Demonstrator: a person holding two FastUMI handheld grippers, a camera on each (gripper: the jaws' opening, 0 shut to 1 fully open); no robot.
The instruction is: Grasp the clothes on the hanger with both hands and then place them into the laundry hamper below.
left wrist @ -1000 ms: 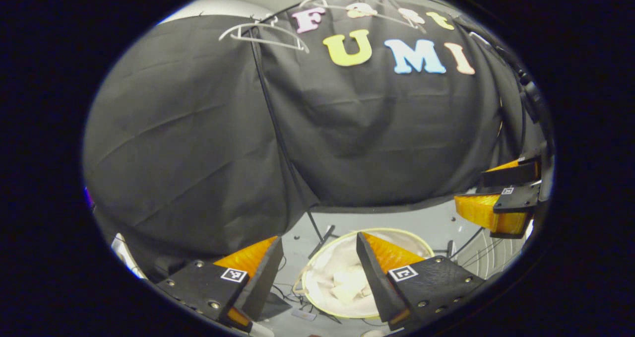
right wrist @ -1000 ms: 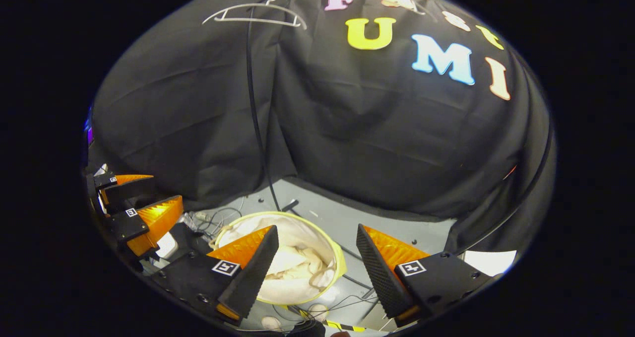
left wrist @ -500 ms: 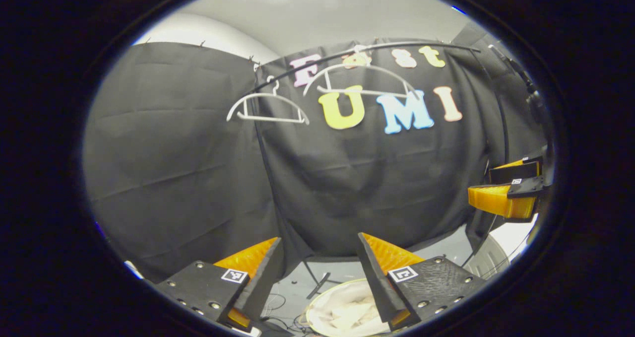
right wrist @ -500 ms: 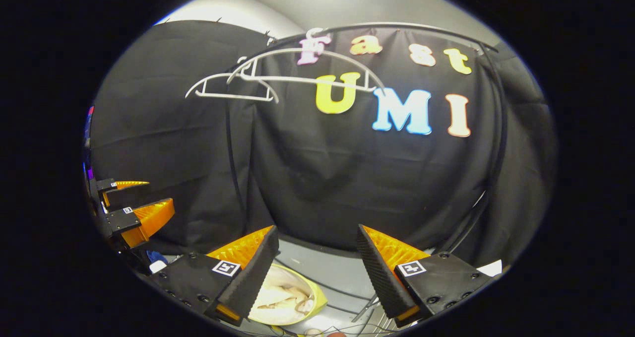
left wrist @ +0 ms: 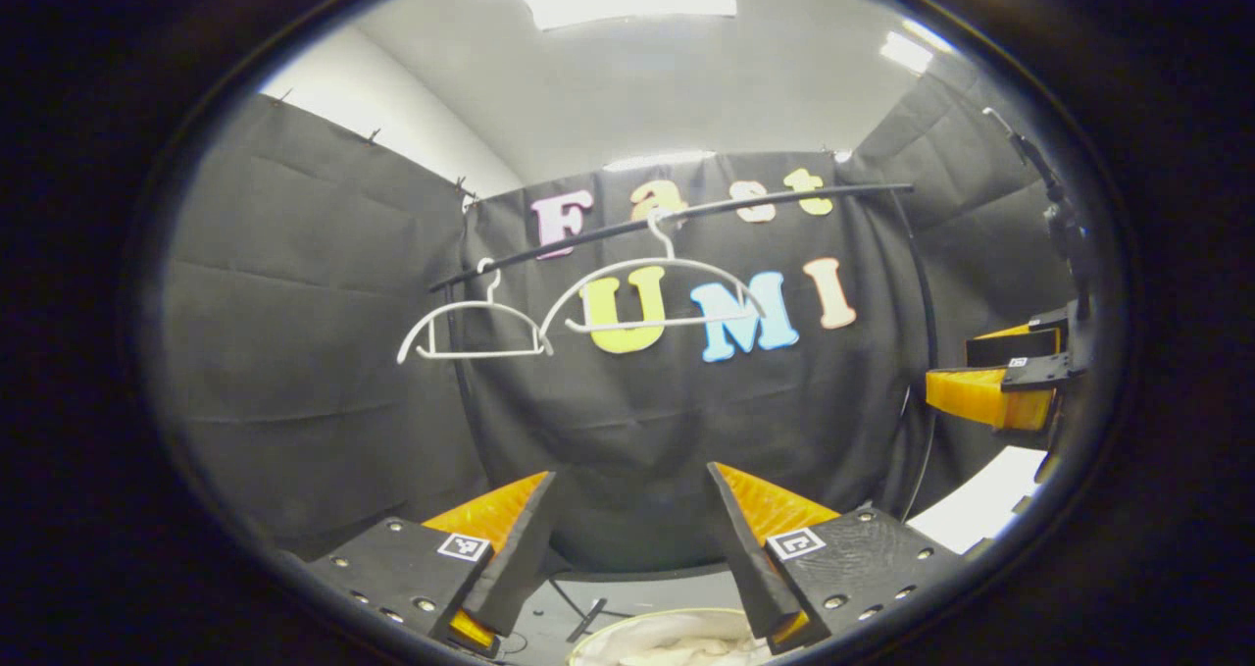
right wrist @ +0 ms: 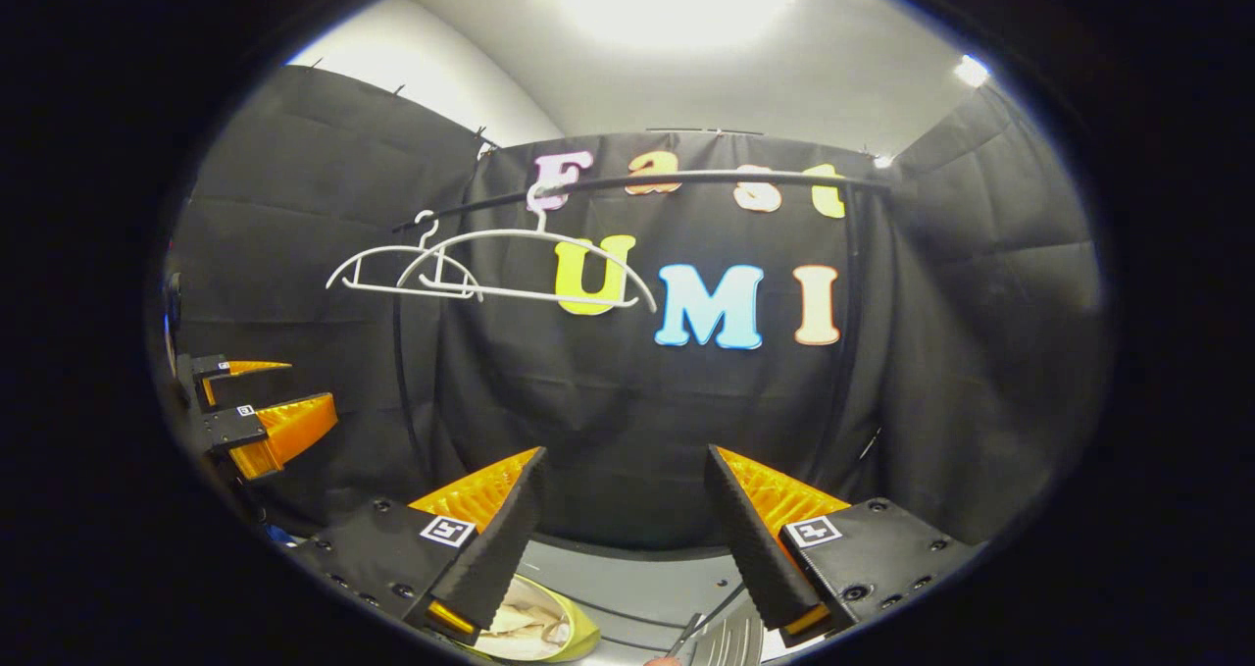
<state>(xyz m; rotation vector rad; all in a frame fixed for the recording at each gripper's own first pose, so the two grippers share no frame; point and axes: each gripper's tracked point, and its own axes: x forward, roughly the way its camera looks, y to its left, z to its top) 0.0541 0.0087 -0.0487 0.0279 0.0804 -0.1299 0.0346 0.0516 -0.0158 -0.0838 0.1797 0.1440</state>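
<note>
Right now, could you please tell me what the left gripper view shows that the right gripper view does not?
Left gripper view: the right tongs, open, at its right edge, with a white panel below them. Right gripper view: the left tongs, open, at its left edge. Shared: two bare hangers on the rail, and the hamper holding pale clothes at the bottom.

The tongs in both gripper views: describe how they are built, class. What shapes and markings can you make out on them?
Each pair of tongs, left and right, has two wedge-shaped fingers tapering to a point, ribbed on their sloping backs. The fingers sit on dark flat plates fixed with small round screws. Each plate carries a small square black-and-white marker. The inner faces look finely textured.
</note>
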